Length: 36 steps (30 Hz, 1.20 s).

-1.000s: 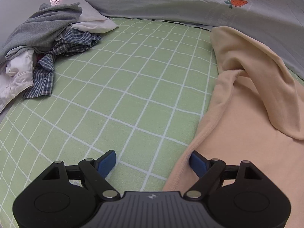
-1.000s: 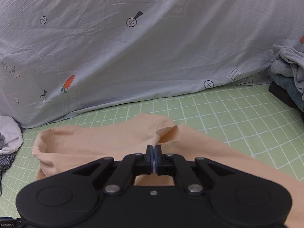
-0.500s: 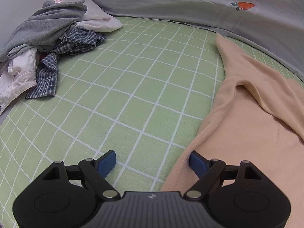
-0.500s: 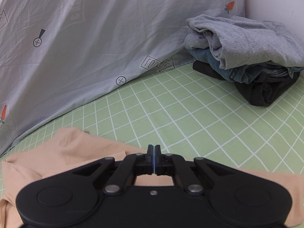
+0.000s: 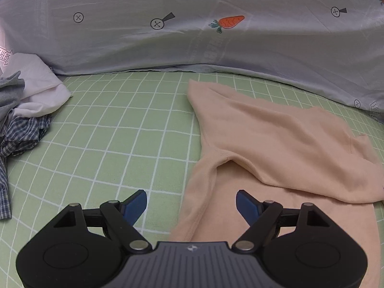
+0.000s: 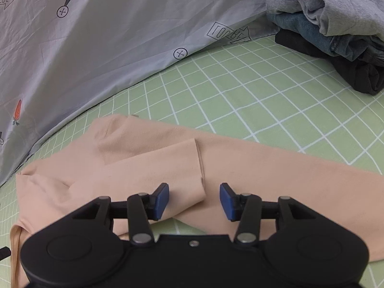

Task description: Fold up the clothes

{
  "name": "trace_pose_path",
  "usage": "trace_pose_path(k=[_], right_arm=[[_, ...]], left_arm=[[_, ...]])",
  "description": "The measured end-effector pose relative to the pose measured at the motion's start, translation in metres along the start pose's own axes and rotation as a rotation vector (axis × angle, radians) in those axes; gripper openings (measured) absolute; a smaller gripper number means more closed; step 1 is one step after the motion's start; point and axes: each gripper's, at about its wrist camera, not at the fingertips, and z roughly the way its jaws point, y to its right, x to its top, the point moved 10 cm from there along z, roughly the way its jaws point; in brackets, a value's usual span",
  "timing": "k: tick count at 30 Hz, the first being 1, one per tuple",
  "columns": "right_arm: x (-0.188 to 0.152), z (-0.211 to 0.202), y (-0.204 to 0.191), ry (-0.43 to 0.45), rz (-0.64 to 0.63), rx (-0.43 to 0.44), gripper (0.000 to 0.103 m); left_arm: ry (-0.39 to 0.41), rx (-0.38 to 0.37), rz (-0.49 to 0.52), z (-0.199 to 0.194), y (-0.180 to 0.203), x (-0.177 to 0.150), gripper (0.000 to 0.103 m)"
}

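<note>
1. The right gripper [image 6: 194,201] has its jaws opening. The folded-over sleeve [image 6: 153,165] of the peach shirt [image 6: 276,175] lies under and between the blue pads, but they do not press on it. I judge the sleeve is being let go so that it rests flat across the shirt.
2. The left gripper [image 5: 191,204] has wide jaws, now closing a little, and holds nothing. The left edge of the peach shirt [image 5: 276,139] passes between its fingers, probably as the place for the next grasp.
3. The peach shirt lies spread on the green checked sheet [image 5: 124,129]; one fold on it is loose and wrinkled.
4. Behind the shirt rises the grey quilt [image 5: 192,36], very near its far edge, so there is little room there.
5. Left of the shirt, well apart, is an unfolded heap [image 5: 26,110].
6. Right of the shirt, well apart, is a folded stack [image 6: 331,28].
</note>
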Motion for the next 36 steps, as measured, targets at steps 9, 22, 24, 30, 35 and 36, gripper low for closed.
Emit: trace_pose_path(k=[9, 22, 24, 30, 35, 36], right_arm=[[0.018, -0.020, -0.014, 0.104, -0.094, 0.009, 0.002], [0.057, -0.058, -0.001, 0.244, -0.197, 0.031, 0.002], [0.066, -0.062, 0.008, 0.270, -0.221, 0.025, 0.002], [0.088, -0.055, 0.072, 0.282, -0.201, -0.083, 0.002], [0.072, -0.039, 0.106, 0.177, -0.135, -0.148, 0.008], [0.066, -0.039, 0.109, 0.167, -0.130, -0.160, 0.016]], left_arm=[[-0.046, 0.013, -0.033, 0.033, -0.004, 0.009, 0.047], [-0.137, 0.001, -0.092, -0.025, 0.045, -0.055, 0.050], [-0.148, 0.004, -0.104, -0.031, 0.058, -0.065, 0.050], [-0.138, -0.006, -0.131, -0.052, 0.084, -0.079, 0.056], [-0.109, 0.008, -0.163, -0.072, 0.075, -0.085, 0.062], [-0.104, 0.018, -0.162, -0.077, 0.071, -0.087, 0.064]])
